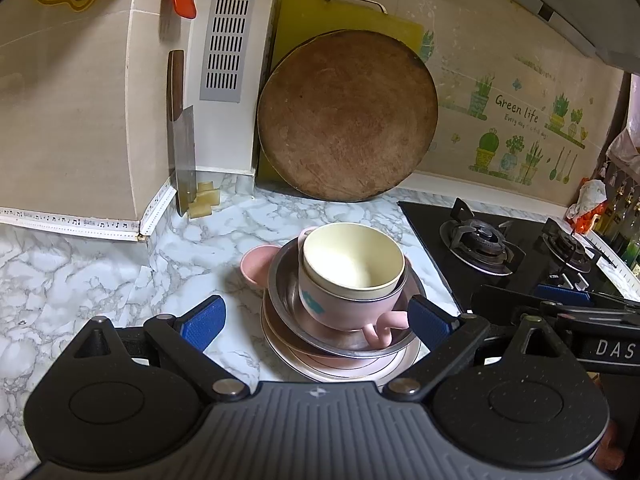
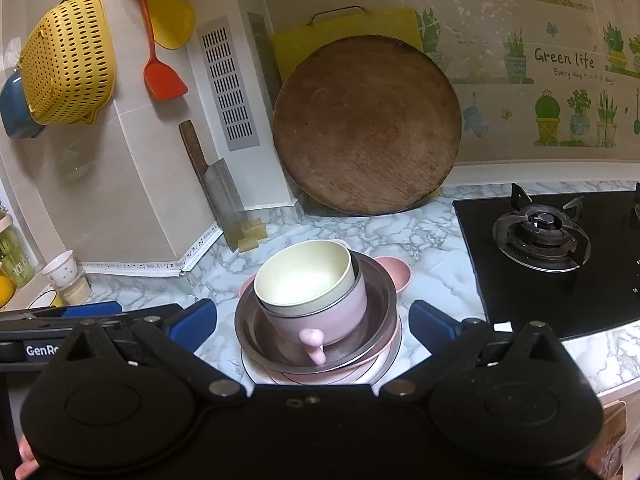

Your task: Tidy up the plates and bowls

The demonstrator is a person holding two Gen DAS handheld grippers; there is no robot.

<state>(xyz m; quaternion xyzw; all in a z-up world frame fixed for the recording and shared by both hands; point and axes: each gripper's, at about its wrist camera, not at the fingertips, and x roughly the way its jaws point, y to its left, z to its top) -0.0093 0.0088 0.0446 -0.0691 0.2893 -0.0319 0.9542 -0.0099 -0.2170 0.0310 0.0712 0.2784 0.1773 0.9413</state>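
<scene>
stack hemmed on the right, open on the left
bare marble counter [image 1: 80,264] left of the dish stack [image 1: 344,304]; gas hob [image 1: 500,240] near its right, round chopping board [image 1: 348,116] far behind.

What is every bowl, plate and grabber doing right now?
Cream bowl: empty, nested in the pink cup.
Pink cup: upright, in the metal bowl.
Metal bowl: on the plates.
Plates: stacked on the counter.
Small pink bowl: beside the stack.
Left gripper: jaws open, holding nothing.
Right gripper: jaws open, holding nothing.
Stove burner: unlit.
</scene>
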